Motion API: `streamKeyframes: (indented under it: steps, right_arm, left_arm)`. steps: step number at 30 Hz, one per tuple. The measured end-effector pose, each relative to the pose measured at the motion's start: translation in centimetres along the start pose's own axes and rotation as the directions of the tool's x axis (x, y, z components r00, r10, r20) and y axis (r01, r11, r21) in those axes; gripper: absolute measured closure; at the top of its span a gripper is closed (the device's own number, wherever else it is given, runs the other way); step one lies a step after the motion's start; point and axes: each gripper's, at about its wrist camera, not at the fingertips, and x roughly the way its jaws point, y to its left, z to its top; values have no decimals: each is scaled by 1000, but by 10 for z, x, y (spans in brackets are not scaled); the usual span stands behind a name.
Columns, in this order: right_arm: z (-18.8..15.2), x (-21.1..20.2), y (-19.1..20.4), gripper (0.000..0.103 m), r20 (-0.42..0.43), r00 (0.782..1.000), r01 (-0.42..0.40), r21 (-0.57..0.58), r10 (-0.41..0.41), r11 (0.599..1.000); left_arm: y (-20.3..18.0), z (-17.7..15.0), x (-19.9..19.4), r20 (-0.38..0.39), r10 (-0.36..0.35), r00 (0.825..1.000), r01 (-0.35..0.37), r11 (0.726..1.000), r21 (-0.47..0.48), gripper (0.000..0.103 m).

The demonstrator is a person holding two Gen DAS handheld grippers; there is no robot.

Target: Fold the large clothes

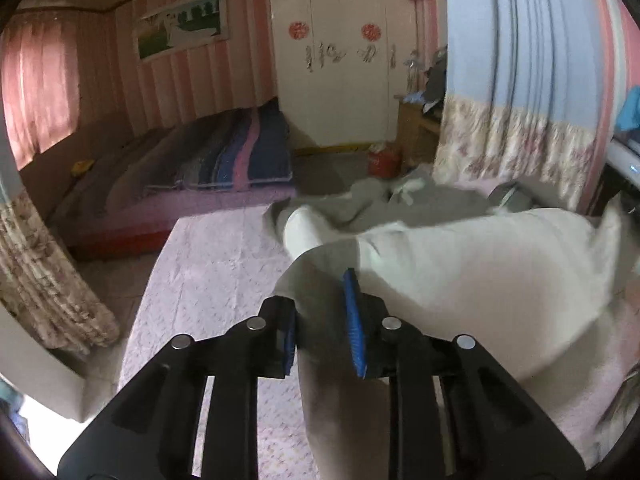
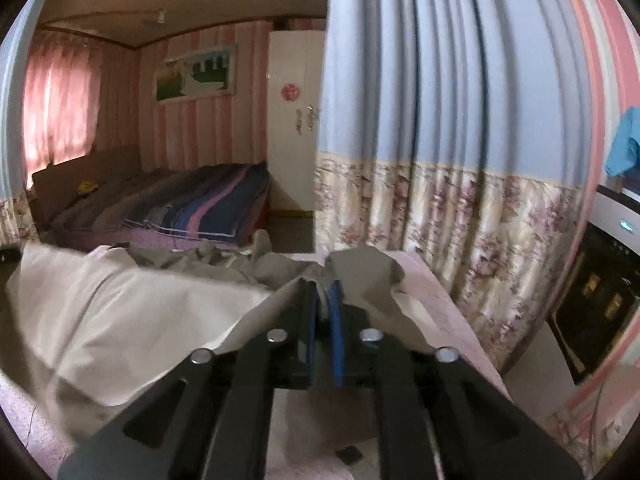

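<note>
In the left wrist view the left tongs (image 1: 322,320) stand at the 6 o'clock edge, jaws parted by a moderate gap with a band of the garment (image 1: 460,276) running between the blue pads (image 1: 354,320). The cloth fills the gap and drops straight down toward 6 o'clock, but whether the pads actually press it I cannot tell; the left pad looks slightly clear of the fabric. From the tongs the cream-and-grey garment spreads toward 2 and 3 o'clock in a large lifted fold, with a pale sleeve end at about 12 o'clock just beyond the fingertips and more grey cloth bunched behind it. It rests on the pink patterned surface (image 1: 208,280), which extends toward 9 and 11 o'clock.

In the right wrist view the right tongs (image 2: 324,300) are nearly closed, the blue pads (image 2: 336,320) almost together and pinching a crumpled edge of the garment (image 2: 120,312). A grey flap stands up at 12 to 1 o'clock directly over the fingertips, while the bulk of the cream fabric lies off toward 9 and 10 o'clock, draped and raised above the surface (image 2: 452,308).

Behind, a blue curtain with a floral hem (image 2: 460,140) hangs at 1 o'clock, a bed with a striped cover (image 2: 192,200) sits at 10 o'clock, and a white wardrobe (image 1: 336,60) stands at 12 o'clock in the left view.
</note>
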Motion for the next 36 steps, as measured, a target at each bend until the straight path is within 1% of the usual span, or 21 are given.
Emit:
streamKeyframes:
  steps: [1,2,3,4,5,7,8,10,11,12,14,15,19,20,23,26,29,30,32,34,36]
  right_arm:
    - [-2,-4,-2,57,-9,1000,4,-6,-5,1000]
    - [-3,-10,-7,38,-2,1000,15,-7,-15,1000]
    - [-5,-16,-12,9,7,1000,25,-1,-25,1000]
    - [-5,-20,-16,8,4,1000,19,2,-19,1000]
    - [-6,-26,-20,8,-7,1000,6,2,-6,1000]
    - [-10,-35,-30,7,-4,1000,18,23,-18,1000]
    - [-12,-36,-35,7,-10,1000,14,33,-14,999]
    - [-14,-29,-39,7,-24,1000,10,34,-9,999]
    - [-15,-25,-39,7,-37,999,11,27,-10,1000]
    - [-16,-20,-38,7,-49,999,6,20,-6,1000]
    - [-17,-11,-33,7,-66,998,-7,16,8,1000]
    - [-17,-5,-30,7,-73,997,-17,14,18,1000]
    - [-17,21,-14,7,-99,994,-48,-1,47,999]
    - [-16,28,-10,7,-106,993,-55,-9,54,998]
    - [-11,47,4,7,-128,990,-64,-48,58,997]
    - [4,74,16,7,-159,985,-77,-97,61,992]
    - [18,116,20,5,-212,976,-80,-113,55,990]
    - [20,132,20,5,-239,970,-81,-113,53,990]
    - [16,170,23,5,-299,953,-83,-129,41,988]
    - [7,198,26,5,-331,943,-89,-147,36,985]
    - [-4,225,27,5,-367,930,-84,-162,19,983]
  left_arm:
    - [0,-3,1,-21,-7,1000,7,1000,0,78]
    - [0,-8,2,-35,-19,999,19,1000,-7,76]
    - [1,-13,2,-55,-35,998,35,999,-8,66]
    - [-1,-17,3,-84,-55,995,55,998,0,47]
    - [-1,-24,3,-109,-79,991,79,997,4,32]
    - [-8,-39,6,-161,-118,980,121,993,11,21]
    - [-8,-46,6,-173,-126,977,131,991,18,20]
    - [-9,-67,7,-236,-144,961,157,987,40,13]
    - [-9,-73,6,-241,-138,961,155,986,52,5]
    - [-6,-79,1,-242,-124,962,144,987,66,3]
    - [4,-85,-8,-269,-140,953,165,984,73,3]
    - [13,-88,-16,-255,-130,958,152,986,69,3]
    - [44,-84,-23,-229,-27,973,35,999,29,3]
    - [49,-79,-22,-214,-6,977,9,1000,13,3]
    - [56,-56,-17,-163,17,987,-21,1000,-23,3]
    - [55,-19,-1,-112,26,993,-28,999,-21,3]
    - [56,20,39,-101,5,995,-7,1000,-15,3]
    - [55,30,63,-108,22,994,-21,1000,5,3]
    - [52,36,114,-157,75,985,-66,996,66,3]
    - [49,32,151,-198,83,977,-65,993,98,3]
    - [47,25,187,-247,66,967,-44,994,96,3]
